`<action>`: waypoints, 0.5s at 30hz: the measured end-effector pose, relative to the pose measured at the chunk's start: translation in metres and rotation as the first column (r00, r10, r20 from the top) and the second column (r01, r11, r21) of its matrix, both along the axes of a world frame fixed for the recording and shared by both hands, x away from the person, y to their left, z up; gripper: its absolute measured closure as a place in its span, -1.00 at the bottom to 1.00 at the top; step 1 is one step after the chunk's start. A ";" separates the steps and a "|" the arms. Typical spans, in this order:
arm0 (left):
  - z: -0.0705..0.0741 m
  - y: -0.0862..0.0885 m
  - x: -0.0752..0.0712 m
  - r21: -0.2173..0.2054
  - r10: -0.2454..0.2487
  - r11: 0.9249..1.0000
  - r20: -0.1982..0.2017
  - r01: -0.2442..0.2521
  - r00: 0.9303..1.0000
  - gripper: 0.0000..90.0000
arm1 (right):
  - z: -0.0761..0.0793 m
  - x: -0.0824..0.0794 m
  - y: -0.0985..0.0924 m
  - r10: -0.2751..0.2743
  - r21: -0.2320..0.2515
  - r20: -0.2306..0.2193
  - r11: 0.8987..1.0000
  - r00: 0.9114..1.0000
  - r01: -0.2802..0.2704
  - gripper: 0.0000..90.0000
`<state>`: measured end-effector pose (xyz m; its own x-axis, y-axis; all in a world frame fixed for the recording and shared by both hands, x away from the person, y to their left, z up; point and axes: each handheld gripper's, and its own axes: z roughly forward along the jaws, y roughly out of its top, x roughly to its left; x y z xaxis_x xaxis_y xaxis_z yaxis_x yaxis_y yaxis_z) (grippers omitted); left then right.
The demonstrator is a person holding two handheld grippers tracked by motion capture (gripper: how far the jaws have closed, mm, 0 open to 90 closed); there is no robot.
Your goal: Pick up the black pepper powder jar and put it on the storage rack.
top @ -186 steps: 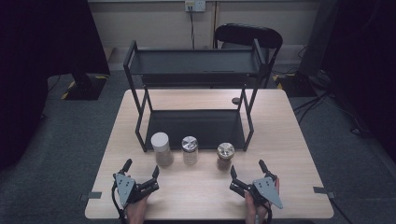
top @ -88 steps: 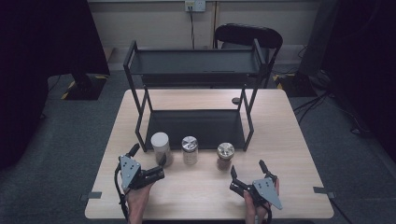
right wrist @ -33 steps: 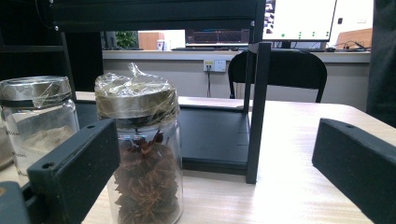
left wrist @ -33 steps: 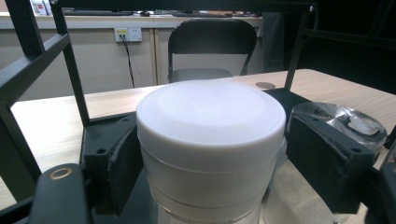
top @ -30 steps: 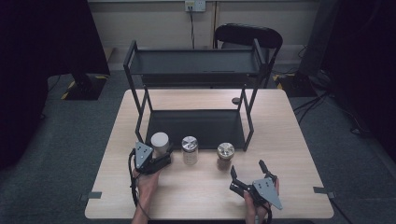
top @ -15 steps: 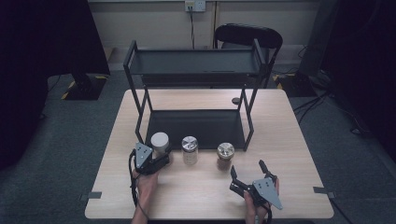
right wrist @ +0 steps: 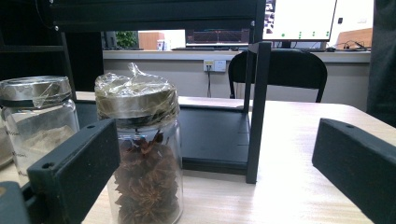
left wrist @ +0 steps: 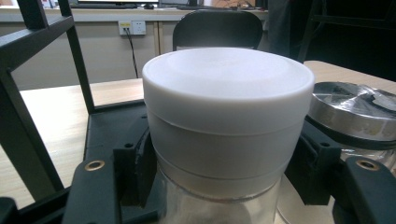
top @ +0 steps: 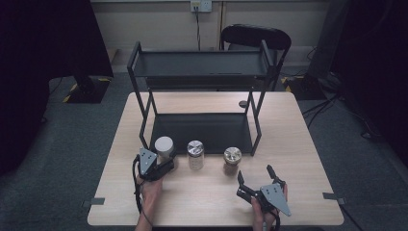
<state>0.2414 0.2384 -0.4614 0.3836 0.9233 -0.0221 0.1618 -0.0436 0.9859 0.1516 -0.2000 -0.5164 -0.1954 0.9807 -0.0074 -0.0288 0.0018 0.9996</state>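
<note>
Since the earliest frame, the left gripper (top: 166, 165) has travelled from the near table edge up to the white-lidded jar (top: 164, 148), and its jaws have just been closing; in the left gripper view they now sit clamped on that jar (left wrist: 228, 140) just under its lid. The right gripper (top: 253, 180) rests near the front edge, jaws spread apart with nothing between them, aimed toward the star anise jar (right wrist: 142, 154). The gripped jar stands on the table (top: 298, 144) at the left end of the row, just in front of the black rack (top: 202, 72). Risk, in my judgement: the hold is high on smooth glass, so a quick lift could let the jar slip or swing into the rack's front post; the neighbouring steel-lidded jar (top: 195, 154) stands near and could be knocked. Count: three jars, two grippers, one two-tier rack, one chair (top: 255, 36) behind, one small dark object (top: 243, 103) on the table.
</note>
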 end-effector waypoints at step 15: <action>0.004 0.002 -0.002 0.001 -0.009 1.000 0.011 0.009 1.000 -0.23 | 0.000 0.000 0.000 0.001 -0.001 0.000 1.000 1.000 -0.001 -1.00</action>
